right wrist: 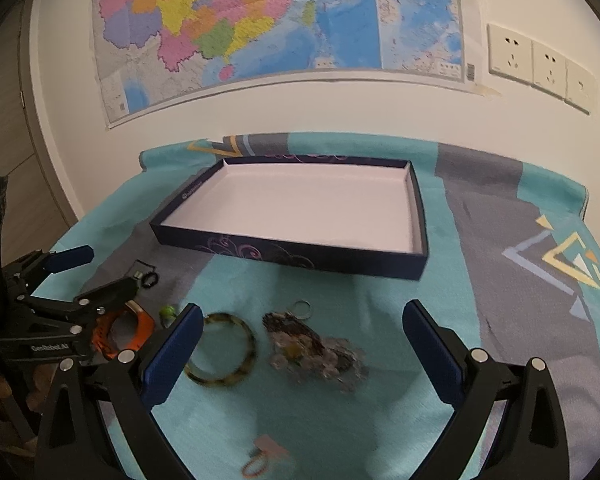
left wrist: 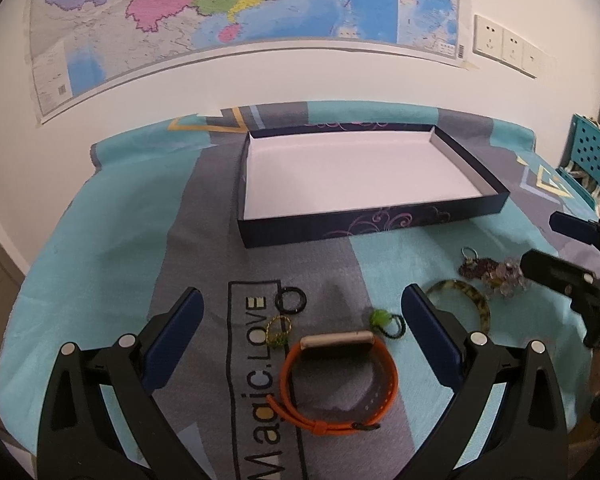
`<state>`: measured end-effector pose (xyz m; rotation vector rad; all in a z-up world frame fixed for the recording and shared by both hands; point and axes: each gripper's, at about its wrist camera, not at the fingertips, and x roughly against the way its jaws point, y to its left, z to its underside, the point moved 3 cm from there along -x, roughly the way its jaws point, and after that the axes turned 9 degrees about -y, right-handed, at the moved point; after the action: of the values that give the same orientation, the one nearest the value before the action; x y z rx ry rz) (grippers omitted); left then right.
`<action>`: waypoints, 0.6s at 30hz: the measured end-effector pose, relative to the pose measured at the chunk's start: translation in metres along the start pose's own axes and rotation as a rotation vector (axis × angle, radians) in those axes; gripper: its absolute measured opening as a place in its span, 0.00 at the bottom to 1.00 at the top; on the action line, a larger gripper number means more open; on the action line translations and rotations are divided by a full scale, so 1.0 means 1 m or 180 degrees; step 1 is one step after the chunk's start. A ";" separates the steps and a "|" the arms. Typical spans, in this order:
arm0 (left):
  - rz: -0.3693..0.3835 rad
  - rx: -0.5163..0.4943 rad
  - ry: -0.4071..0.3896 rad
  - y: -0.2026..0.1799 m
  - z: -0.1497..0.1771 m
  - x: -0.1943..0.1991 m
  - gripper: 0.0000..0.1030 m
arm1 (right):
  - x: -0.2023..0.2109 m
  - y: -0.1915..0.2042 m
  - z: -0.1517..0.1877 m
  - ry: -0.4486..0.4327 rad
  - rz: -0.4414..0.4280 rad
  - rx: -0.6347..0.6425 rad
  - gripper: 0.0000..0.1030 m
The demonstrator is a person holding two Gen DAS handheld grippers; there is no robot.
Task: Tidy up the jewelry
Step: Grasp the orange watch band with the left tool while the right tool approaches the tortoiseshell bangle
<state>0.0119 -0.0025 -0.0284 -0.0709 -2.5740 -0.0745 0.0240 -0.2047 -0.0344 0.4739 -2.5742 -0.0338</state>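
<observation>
A dark blue box (left wrist: 466, 160) (right wrist: 417, 208) with a bare white floor lies on the cloth. My left gripper (left wrist: 302, 300) is open above an orange-strap watch (left wrist: 336, 384), which also shows partly behind the left gripper (right wrist: 138, 328). Beside it lie a black ring (left wrist: 292, 300), a gold-green charm (left wrist: 278, 330) and a green-bead hair tie (left wrist: 384, 320). My right gripper (right wrist: 302, 316) is open over a tortoiseshell bangle (right wrist: 224, 348) (left wrist: 466, 298) and a beaded keychain cluster (right wrist: 316, 348) (left wrist: 492, 274). A small pink-orange piece (right wrist: 264, 460) lies near the front, blurred.
A teal and grey cloth (left wrist: 112, 240) (right wrist: 500, 280) covers the table, against a white wall with a map (left wrist: 220, 12) and sockets (right wrist: 540, 66). A teal perforated chair back (left wrist: 592, 156) stands at the right. A hand (right wrist: 4, 392) holds the left gripper.
</observation>
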 end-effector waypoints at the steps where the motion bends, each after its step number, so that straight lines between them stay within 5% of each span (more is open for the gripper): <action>1: 0.0035 -0.0008 0.0009 0.000 0.002 0.000 0.95 | 0.000 -0.003 0.002 0.0022 0.0012 -0.0012 0.94; 12: 0.0268 -0.0114 0.0139 0.000 0.022 -0.002 0.95 | 0.008 -0.021 0.024 0.0202 0.0006 -0.0090 0.93; 15: 0.0315 -0.0106 0.0149 0.001 0.022 -0.001 0.95 | 0.011 -0.013 0.021 0.0188 -0.0092 -0.0043 0.87; 18: 0.0352 -0.0136 0.0196 0.001 0.024 -0.002 0.89 | 0.011 0.000 0.019 0.0192 -0.0293 0.0016 0.70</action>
<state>0.0010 -0.0003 -0.0494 -0.2231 -2.5019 -0.0888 0.0056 -0.2094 -0.0452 0.5862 -2.4927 -0.0446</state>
